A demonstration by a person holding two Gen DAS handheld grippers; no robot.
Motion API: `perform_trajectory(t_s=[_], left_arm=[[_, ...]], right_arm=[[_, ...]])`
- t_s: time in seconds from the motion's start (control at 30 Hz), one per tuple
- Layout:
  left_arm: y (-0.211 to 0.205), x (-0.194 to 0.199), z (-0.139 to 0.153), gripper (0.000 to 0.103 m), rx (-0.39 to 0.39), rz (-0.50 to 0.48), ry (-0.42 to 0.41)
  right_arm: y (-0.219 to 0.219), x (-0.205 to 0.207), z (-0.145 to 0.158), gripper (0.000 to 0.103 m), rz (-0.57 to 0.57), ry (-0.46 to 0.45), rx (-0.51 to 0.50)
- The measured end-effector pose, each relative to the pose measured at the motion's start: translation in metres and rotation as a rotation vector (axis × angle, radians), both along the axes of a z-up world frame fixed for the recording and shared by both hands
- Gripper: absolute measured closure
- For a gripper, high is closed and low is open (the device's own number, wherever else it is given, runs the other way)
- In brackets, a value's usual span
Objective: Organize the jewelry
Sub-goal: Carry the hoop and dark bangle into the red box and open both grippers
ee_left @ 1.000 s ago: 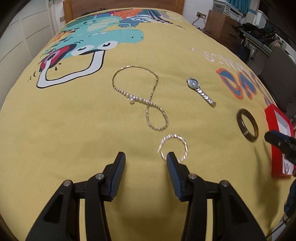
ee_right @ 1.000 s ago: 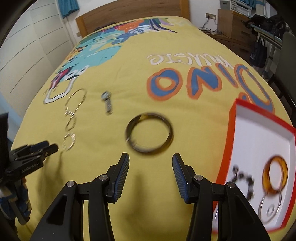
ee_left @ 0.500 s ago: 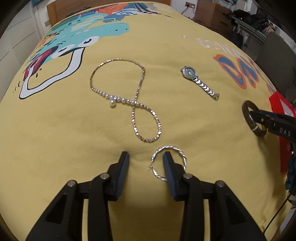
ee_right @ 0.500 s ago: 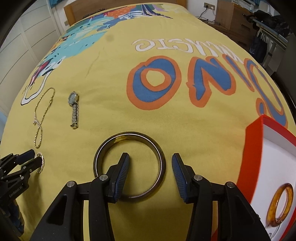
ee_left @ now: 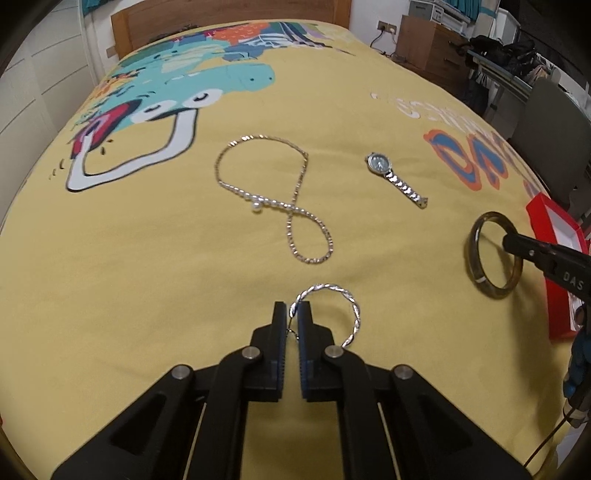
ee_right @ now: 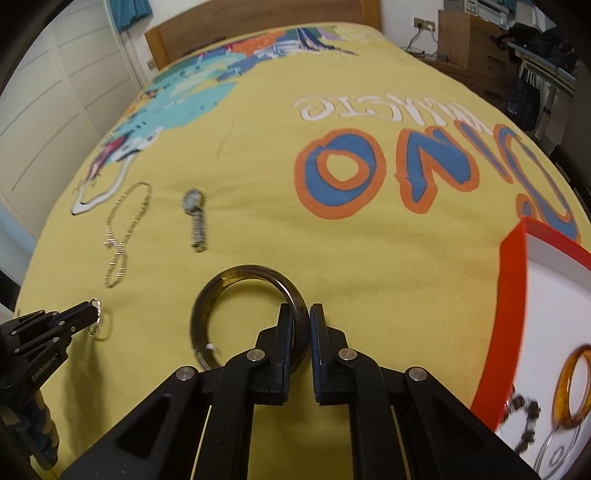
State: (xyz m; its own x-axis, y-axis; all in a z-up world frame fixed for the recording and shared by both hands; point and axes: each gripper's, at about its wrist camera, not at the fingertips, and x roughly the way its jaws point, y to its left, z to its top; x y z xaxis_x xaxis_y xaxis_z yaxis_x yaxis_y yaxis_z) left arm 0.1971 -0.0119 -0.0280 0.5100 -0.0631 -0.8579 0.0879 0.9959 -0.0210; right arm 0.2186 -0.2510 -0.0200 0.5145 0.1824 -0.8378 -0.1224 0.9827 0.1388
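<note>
Two grips on the bedspread (ee_left: pixel 147 258) | left gripper (ee_left: pixel 291 314) pinches the twisted hoop (ee_left: pixel 352 306) | right gripper (ee_right: pixel 302 317) pinches the dark bangle (ee_right: pixel 236 277), seemingly lying flat | red box (ee_right: pixel 513 295) beside.

Dim, warm indoor light, soft shadows, strong fisheye bending with dark corners, right view slightly motion-blurred.

Bedroom, bed (ee_left: pixel 147 258) with wooden headboard (ee_left: pixel 229 14), wardrobe (ee_right: pixel 55 92)

Necklace (ee_left: pixel 275 199) left of watch (ee_left: pixel 397 179), bangle (ee_left: pixel 493 254) right, box (ee_left: pixel 554 258) beyond it
</note>
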Motion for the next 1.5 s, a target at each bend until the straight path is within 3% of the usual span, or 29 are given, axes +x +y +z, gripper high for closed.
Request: perform_trajectory(t_s=[0.43, 0.63, 0.8, 1.1, 1.27, 1.5], left_arm=[[0.002, -0.075, 0.058, 0.098, 0.040, -0.023, -0.071], [-0.040, -0.096, 0.077, 0.098, 0.013, -0.097, -0.087], [-0.104, -0.096, 0.084, 0.098, -0.018, -0.198, -0.086], [-0.239, -0.064, 0.074, 0.098, -0.040, -0.373, -0.065], [-0.301, -0.038, 0.057, 0.098, -0.030, -0.427, -0.048], [-0.350, -0.010, 0.030, 0.098, 0.011, -0.470, -0.025]], right_arm=[[0.003, -0.091, 0.070, 0.094, 0.008, -0.110, 0.020], [-0.038, -0.126, 0.086, 0.094, -0.049, -0.137, 0.015], [-0.101, -0.145, 0.087, 0.094, -0.138, -0.136, -0.010], [-0.210, -0.122, 0.073, 0.094, -0.292, -0.121, -0.061], [-0.241, -0.092, 0.058, 0.094, -0.324, -0.105, -0.086], [-0.261, -0.051, 0.034, 0.094, -0.324, -0.062, -0.134]])
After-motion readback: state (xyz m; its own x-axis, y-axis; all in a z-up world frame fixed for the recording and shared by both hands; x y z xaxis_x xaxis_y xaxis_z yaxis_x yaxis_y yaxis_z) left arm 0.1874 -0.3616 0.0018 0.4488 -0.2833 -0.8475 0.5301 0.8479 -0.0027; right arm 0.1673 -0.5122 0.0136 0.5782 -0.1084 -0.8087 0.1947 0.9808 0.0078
